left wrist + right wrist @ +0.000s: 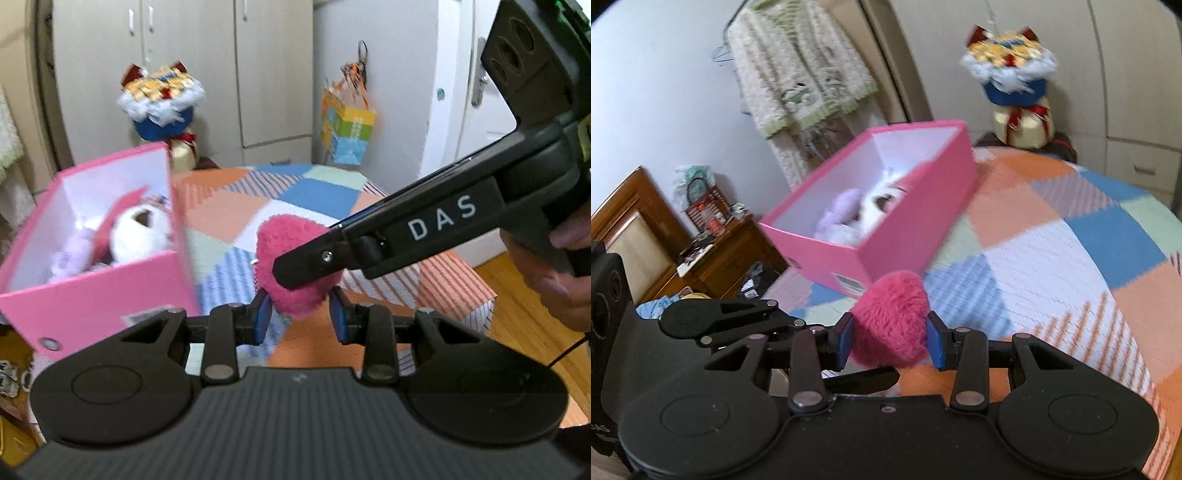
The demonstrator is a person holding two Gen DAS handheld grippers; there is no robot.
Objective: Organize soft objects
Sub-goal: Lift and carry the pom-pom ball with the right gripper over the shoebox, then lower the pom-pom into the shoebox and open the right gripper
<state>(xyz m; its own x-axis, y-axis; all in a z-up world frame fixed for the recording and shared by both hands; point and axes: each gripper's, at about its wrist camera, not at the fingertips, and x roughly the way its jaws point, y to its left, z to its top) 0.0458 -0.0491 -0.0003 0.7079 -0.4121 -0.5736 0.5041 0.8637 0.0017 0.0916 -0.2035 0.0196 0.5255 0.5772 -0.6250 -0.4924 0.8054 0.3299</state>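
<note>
A box (886, 236) sits at the bed's (1052, 236) left edge with plush toys (875, 206) inside; a fluffy toy (892, 328) hangs right of it.

Fuzzy plush heart (892, 325); matt cardboard box (908, 236) (pink).

Fluffy cardigan (798, 70) on hanger, wooden nightstand (727, 251)
</note>
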